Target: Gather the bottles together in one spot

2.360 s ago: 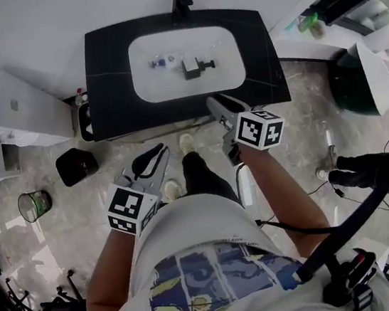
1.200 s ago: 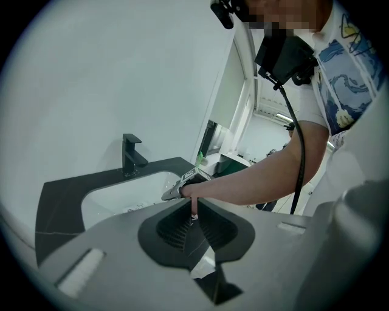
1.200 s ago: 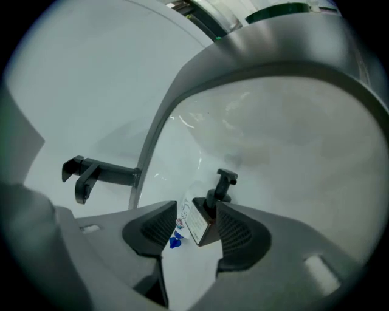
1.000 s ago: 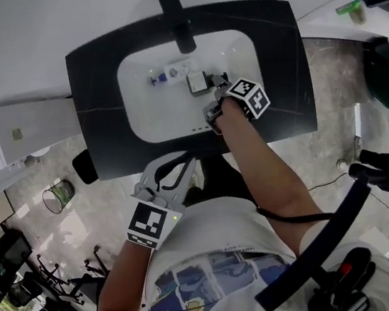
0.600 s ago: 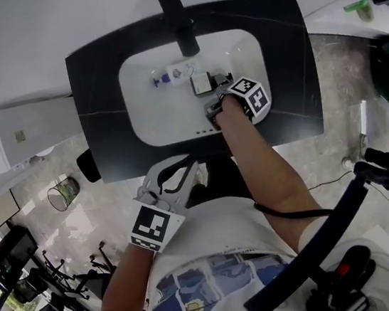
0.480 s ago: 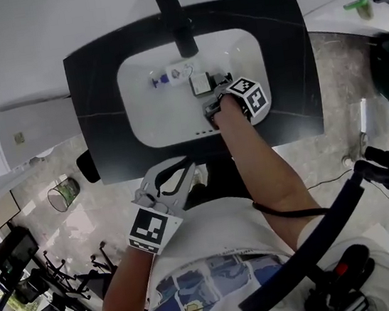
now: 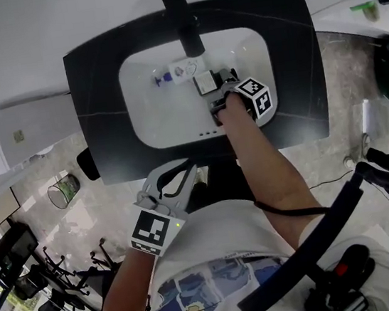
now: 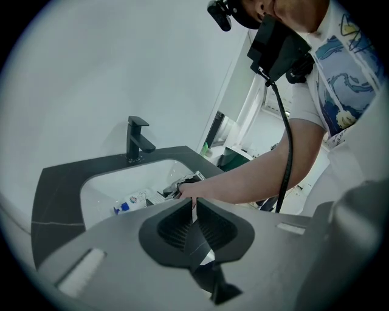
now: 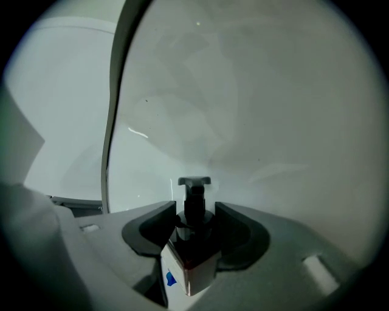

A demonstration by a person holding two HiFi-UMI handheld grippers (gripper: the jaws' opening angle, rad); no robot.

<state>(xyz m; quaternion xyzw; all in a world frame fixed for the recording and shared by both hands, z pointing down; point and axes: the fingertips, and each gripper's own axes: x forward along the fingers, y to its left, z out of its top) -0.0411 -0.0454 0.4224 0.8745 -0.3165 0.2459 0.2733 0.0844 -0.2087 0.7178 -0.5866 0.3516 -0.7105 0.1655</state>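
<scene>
Nearest the person, the left gripper [image 8: 193, 209] hangs at waist height, short of the front edge of the bench [image 7: 104, 128]. Its jaws are drawn together with nothing between them. It looks parked there to stay out of the way, since only one arm is needed in the basin at this point.

Beyond the front edge, the right gripper [image 9: 196, 212] reaches over the rim into the white basin [image 7: 160, 116], toward its far right part. Its jaws are closing on the pump bottle [image 9: 187, 267], and the pads look to be against both sides of the bottle's shoulder, just under the dark pump neck. The square body sits back between the jaws and the pump head pokes out past the tips. Gripping at the shoulder seems sensible: the flat sides give the pads something to bear on, and the narrow neck above would stop the bottle sliding out. The views do not show whether the bottle stands or lies.

Just left of it, near the basin's far edge, a small clear bottle with a blue cap [image 7: 171, 75] lies on its side, close to the pump bottle but apart from it. It sits almost under the faucet [image 7: 182, 16], which rises from the far edge of the bench. With the two bottles this near each other, I judge that only a short shift is needed to gather them.
</scene>
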